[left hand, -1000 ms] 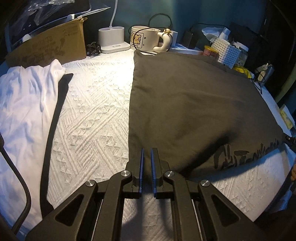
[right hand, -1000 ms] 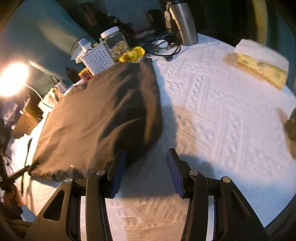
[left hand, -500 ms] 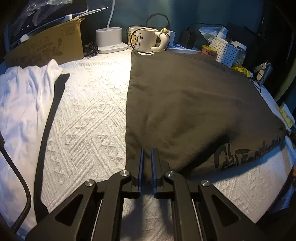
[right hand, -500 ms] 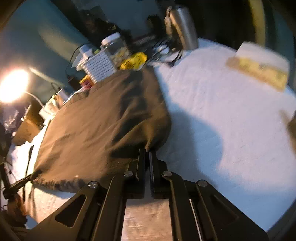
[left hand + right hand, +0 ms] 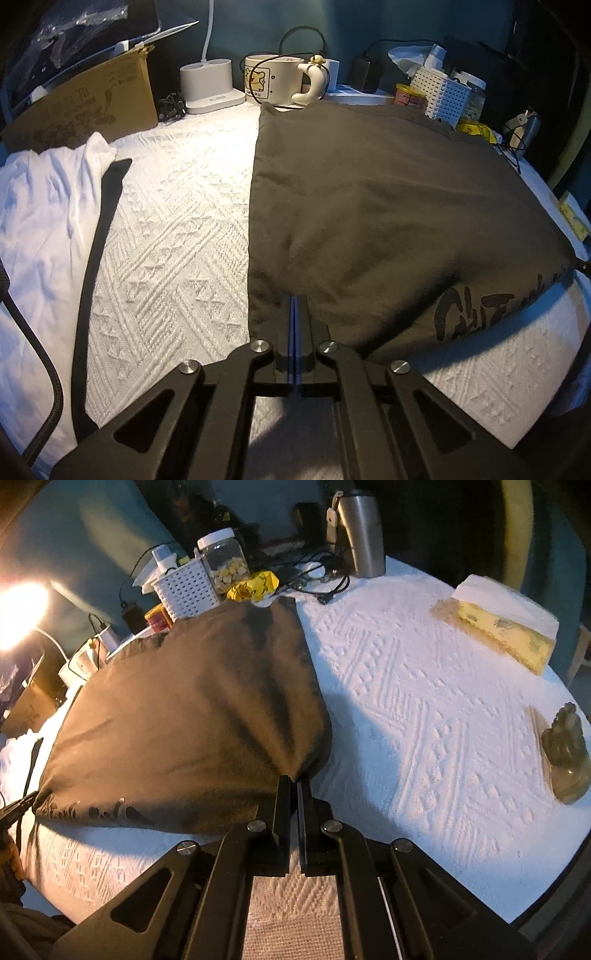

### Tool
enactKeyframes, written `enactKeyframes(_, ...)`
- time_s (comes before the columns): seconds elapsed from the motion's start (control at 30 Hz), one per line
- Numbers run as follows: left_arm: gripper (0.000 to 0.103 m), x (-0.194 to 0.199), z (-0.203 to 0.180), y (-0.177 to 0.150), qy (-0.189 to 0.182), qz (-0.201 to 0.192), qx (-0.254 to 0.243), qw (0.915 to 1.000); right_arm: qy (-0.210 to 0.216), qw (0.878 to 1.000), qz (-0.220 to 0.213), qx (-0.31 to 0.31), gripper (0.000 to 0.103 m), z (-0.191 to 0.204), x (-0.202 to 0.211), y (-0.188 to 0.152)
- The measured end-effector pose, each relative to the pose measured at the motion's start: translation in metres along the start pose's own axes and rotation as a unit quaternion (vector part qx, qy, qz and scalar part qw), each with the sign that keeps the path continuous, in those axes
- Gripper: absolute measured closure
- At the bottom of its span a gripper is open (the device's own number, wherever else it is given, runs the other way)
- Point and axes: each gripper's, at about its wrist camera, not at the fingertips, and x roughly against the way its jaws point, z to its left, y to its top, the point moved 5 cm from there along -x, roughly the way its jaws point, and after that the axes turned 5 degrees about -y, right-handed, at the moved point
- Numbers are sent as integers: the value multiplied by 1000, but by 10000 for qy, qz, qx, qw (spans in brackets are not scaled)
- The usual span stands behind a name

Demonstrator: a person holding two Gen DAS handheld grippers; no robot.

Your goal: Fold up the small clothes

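Both of your tools pinch the near corners of the dark garment (image 5: 388, 206) on the tabletop (image 5: 166, 236).

From the left: a white garment (image 5: 44, 221) lies crumpled at the far-left edge, well apart from the dark one. Along the back stand a cardboard box (image 5: 85, 107), a white lamp base (image 5: 210, 88), a mug (image 5: 273, 83) touching the dark cloth's far edge, a white basket (image 5: 184, 587), a jar (image 5: 223, 563), a steel tumbler (image 5: 360, 535) and, far right, a tissue box (image 5: 506, 627). Your left tool (image 5: 294, 301) is clamped tight on the near-left corner; your right tool (image 5: 294, 781) has just closed on the near-right corner, cloth bunched between its pads. Both point steeply down.
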Motion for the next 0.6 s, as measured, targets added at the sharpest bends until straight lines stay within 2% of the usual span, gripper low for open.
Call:
enactKeyframes(0.1, 103, 16, 10, -1, 65, -120, 134, 9998, -346, 9989, -135, 295, 101, 1, 10, 3)
enactKeyframes(0.17, 103, 26, 16, -4, 124, -131, 141, 9997, -751, 9962, -215, 380, 103, -8, 20, 3)
enactKeyframes(0.3, 103, 35, 22, -8, -83, -172, 332, 9993, -685, 9971, -314, 51, 103, -35, 42, 7)
enactKeyframes(0.47, 101, 23, 29, 4, -284, -147, 756, 9966, -560, 9974, -434, -140, 103, -35, 47, 12)
enactKeyframes(0.5, 96, 18, 30, 5, -261, -116, 793, 9964, -506, 9976, -427, -184, 103, -31, 43, 13)
enactKeyframes(0.57, 63, 8, 30, 4, -354, 18, 893, 9954, -457, 9981, -332, -235, 101, -24, 36, 12)
enactKeyframes(0.6, 56, 3, 29, 2, -438, 89, 948, 9945, -392, 9985, -262, -267, 95, -19, 31, 11)
